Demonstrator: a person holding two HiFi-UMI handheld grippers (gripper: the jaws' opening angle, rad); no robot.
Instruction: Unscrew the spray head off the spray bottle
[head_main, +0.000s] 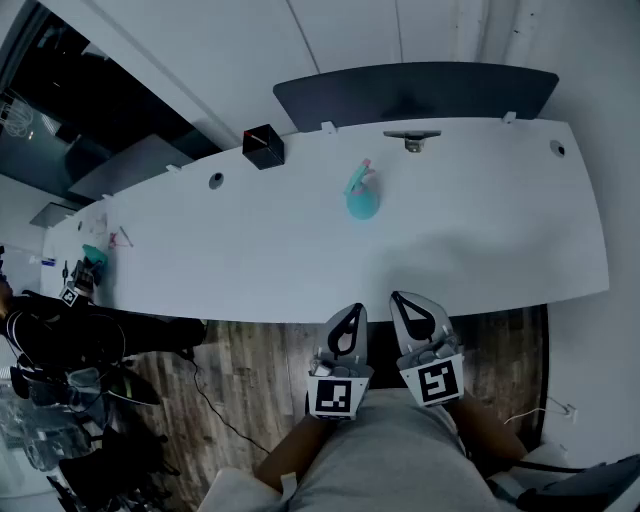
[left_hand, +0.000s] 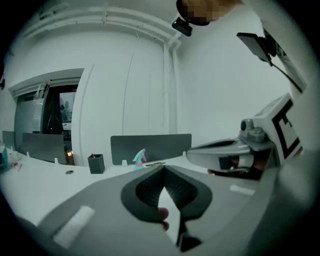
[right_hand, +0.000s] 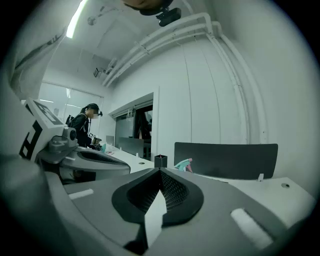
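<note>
Two hand-held grippers, side by side at the near edge of the scene, above a wood-plank floor (head_main: 250, 365) and short of the table's near rim.
- Left gripper (head_main: 352, 312): jaws clenched tip to tip, nothing between them.
- Right gripper (head_main: 402, 300): likewise clenched and empty.

One long white table (head_main: 300, 260), gently curved, spanning the room from left to right.

One teal spray bottle (head_main: 361, 195) with pink trigger, spray head on, upright on the far half of the table near the middle, well apart from both grippers.

One black pen pot (head_main: 264, 147) at the far edge, left of the bottle.

One dark grey partition screen (head_main: 415, 92) behind the far edge, with a metal clamp (head_main: 412, 138) at its foot.

Two round cable grommets: one (head_main: 216, 180) left of the pot, one (head_main: 557, 149) at the far right.

One person in dark clothing (head_main: 60, 330) at the table's left end.

White walls beyond, with white pipes (right_hand: 220, 60) up the wall and along the ceiling.

One dark glazed room (head_main: 70, 90) at far left.
</note>
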